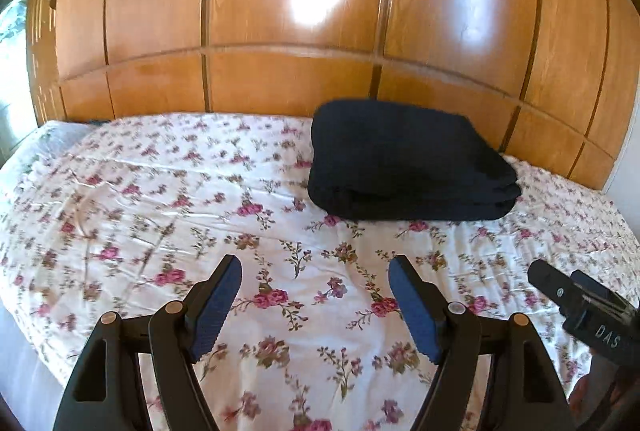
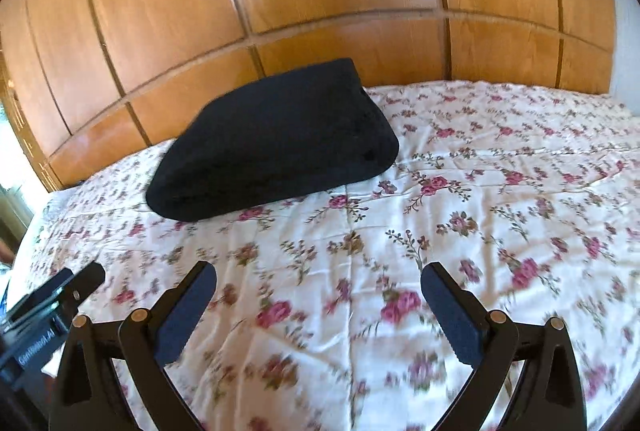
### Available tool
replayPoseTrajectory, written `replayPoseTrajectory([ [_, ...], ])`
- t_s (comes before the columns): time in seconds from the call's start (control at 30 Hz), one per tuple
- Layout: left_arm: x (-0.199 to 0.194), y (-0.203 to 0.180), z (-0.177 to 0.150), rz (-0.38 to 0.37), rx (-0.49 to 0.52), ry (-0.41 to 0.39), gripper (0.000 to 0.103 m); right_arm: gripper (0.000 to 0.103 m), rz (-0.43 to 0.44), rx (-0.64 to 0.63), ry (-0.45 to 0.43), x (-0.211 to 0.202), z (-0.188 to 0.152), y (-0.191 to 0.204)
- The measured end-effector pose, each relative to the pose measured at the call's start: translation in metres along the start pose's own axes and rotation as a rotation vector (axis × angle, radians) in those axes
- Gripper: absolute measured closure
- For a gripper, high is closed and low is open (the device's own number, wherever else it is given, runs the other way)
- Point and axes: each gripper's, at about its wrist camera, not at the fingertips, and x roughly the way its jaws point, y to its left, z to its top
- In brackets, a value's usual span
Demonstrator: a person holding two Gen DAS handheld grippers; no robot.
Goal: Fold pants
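Observation:
The dark navy pants lie folded into a thick rectangular bundle on the floral bedsheet, close to the wooden headboard; the right wrist view shows the same pants left of centre. My left gripper is open over bare sheet, well short of the bundle, with nothing between its blue pads. My right gripper is open too, jaws wide, empty, also well back from the pants. Each view catches the other gripper at its edge: the right gripper and the left gripper.
A glossy wooden headboard of panels rises behind the bed. A bright window sits at far left. The sheet stretches flat to the right of the pants. The bed's near left edge drops off.

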Motion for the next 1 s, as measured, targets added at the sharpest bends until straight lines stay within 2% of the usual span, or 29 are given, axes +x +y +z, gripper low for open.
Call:
replayPoseTrajectory([
  [0.2, -0.031, 0.001, 0.001, -0.055, -0.023, -0.015, 0.026, 0.000, 0.011, -0.004, -0.056, -0.039, -0.001, 0.011],
  [0.43, -0.056, -0.003, -0.004, -0.029, 0.017, -0.058, 0.026, 0.000, -0.021, -0.071, -0.089, -0.061, -0.002, 0.023],
  [1.0, -0.064, 0.006, -0.007, -0.017, 0.011, -0.046, 0.026, 0.000, -0.018, -0.106, -0.102, -0.071, -0.005, 0.035],
])
